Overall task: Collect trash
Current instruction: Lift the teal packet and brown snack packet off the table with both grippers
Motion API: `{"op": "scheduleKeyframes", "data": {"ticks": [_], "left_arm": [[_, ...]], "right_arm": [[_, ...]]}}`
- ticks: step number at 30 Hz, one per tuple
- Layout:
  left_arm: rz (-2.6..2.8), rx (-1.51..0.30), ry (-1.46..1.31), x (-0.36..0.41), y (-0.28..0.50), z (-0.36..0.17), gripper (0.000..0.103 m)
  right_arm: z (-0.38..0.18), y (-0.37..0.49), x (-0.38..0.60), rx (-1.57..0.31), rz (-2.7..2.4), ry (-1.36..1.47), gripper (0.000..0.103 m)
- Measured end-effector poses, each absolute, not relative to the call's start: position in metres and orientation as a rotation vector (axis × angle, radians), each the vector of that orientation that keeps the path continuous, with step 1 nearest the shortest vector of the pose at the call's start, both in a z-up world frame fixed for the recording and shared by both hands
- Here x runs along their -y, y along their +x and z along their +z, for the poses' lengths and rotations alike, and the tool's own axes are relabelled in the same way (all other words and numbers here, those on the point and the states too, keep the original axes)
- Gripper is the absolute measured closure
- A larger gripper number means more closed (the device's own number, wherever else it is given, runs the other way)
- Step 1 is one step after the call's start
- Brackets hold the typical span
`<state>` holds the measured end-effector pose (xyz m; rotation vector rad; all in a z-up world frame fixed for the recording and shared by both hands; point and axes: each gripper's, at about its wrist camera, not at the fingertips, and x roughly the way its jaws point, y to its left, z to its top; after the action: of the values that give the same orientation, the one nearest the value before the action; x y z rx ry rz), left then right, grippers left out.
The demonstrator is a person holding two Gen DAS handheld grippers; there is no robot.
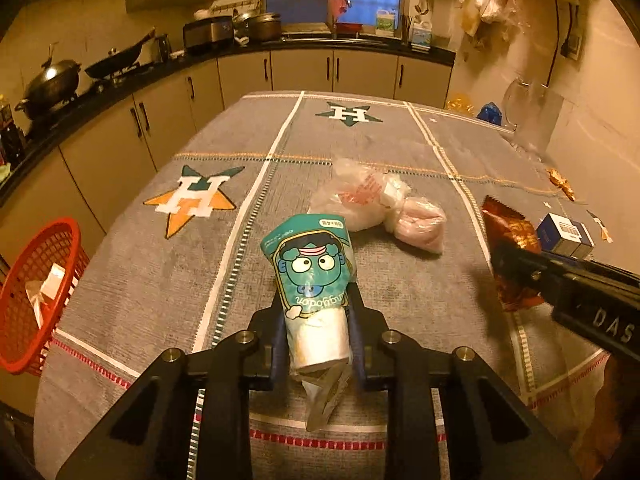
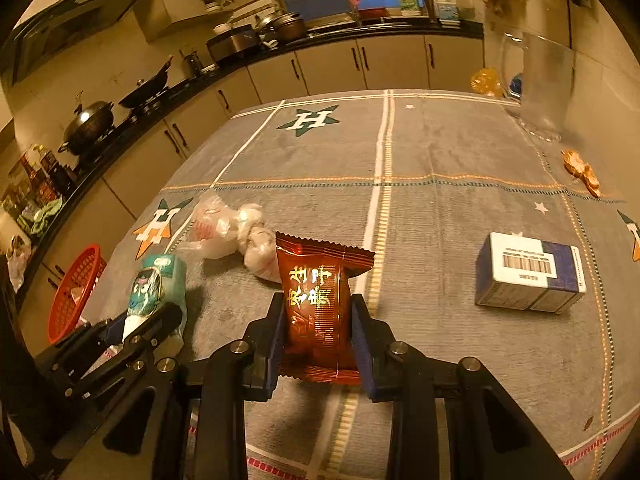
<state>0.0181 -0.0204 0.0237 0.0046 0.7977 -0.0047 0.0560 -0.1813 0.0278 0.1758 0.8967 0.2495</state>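
Note:
My left gripper is shut on a teal cartoon wrapper with a white roll in it, held above the grey tablecloth; it also shows in the right wrist view. My right gripper is shut on a red-brown snack packet, which also shows in the left wrist view. A knotted clear plastic bag lies on the table just beyond both; it also shows in the right wrist view. A red mesh basket with some trash inside stands off the table's left edge.
A blue and white box lies on the table at the right. Small orange wrappers lie near the right edge. A clear glass jug stands at the far right corner. Kitchen counters with pots run along the left and back.

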Motion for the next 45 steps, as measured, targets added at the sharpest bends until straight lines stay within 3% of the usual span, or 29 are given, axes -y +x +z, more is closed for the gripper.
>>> {"op": "scheduleKeyframes", "data": {"ticks": [45], "left_arm": [[0.065,-0.751,0.014,0.015,0.005,0.033,0.077]], "right_arm": [[0.027,0.051,0.169,-0.880,0.236,0.119,0.069]]}}
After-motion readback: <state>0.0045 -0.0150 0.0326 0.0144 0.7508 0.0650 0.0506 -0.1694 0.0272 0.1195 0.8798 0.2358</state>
